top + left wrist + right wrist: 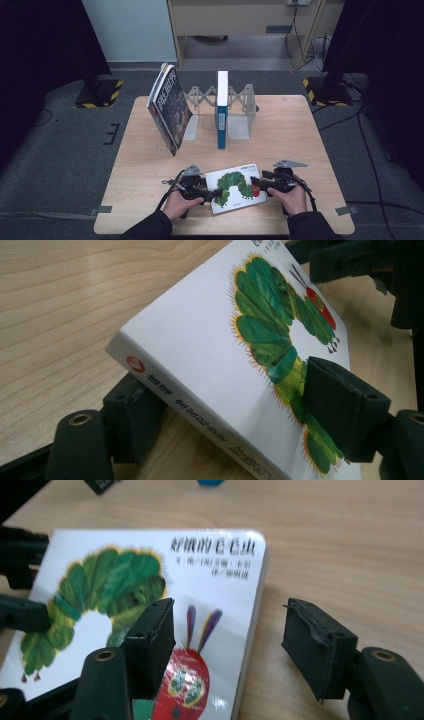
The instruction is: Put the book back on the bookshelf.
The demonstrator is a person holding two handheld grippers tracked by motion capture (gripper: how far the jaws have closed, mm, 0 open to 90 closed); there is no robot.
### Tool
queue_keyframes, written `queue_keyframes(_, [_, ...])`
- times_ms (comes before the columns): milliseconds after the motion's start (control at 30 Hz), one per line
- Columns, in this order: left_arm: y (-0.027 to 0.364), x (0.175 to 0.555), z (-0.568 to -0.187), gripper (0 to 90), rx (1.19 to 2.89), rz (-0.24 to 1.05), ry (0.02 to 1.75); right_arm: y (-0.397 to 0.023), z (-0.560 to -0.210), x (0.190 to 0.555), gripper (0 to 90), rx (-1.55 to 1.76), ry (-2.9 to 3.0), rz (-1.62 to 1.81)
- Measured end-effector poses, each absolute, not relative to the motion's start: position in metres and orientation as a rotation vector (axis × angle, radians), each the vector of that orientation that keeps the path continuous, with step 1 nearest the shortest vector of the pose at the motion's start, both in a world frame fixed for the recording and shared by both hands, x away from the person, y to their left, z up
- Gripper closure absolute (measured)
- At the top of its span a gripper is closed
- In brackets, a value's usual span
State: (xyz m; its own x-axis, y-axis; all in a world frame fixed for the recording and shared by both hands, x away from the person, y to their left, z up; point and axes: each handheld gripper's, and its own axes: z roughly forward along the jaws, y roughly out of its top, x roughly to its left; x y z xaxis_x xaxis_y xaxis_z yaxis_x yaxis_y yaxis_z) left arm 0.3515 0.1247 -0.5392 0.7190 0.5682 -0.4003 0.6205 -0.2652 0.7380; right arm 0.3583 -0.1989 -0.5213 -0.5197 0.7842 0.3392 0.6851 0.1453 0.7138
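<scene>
Wooden table (pixel 300 130) sits mid-frame on grey floor, bookend rack (pixel 239 112) up top. The caterpillar book (pixel 235 187) lies flat at lower centre, long axis left-right between my hands. My left gripper (pixel 209 192) is clamped on its spine edge; my right gripper (pixel 257 183) straddles the other edge, jaws apart

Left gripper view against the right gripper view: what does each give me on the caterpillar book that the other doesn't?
Left gripper view: the book's spine with its print, and the left gripper clamped across that edge, one jaw under, one on the cover. Right gripper view: the cover title, and the right gripper open, one jaw over the cover, the other off the book's edge above the table. Both: the caterpillar book on the wooden table.
</scene>
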Motion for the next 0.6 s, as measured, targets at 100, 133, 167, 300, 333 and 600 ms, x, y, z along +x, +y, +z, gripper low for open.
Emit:
queue_keyframes(100, [0.1248,0.3516,-0.5392,24.1,1.941,-0.068,0.913,-0.196,-0.5247,0.3581,39.7,1.487,2.325,1.32])
queue_keyframes(133, [0.1248,0.3516,-0.5392,24.1,1.941,-0.068,0.913,-0.1948,-0.525,0.358,41.4,1.491,2.329,1.335])
queue_keyframes(167, [0.1248,0.3516,-0.5392,24.1,1.941,-0.068,0.914,-0.1938,-0.5255,0.3581,41.9,1.48,2.337,1.342])
queue_keyframes(300, [0.1248,0.3516,-0.5392,24.1,1.94,-0.069,0.915,-0.1922,-0.5254,0.3577,41.5,1.49,2.337,1.342])
queue_keyframes(333, [0.1248,0.3517,-0.5393,24.1,1.939,-0.07,0.915,-0.192,-0.5257,0.3578,41.6,1.488,2.333,1.34])
queue_keyframes(600, [0.1233,0.3512,-0.5402,25.5,1.927,-0.111,0.905,-0.1901,-0.5236,0.36,44.6,1.464,2.316,1.374])
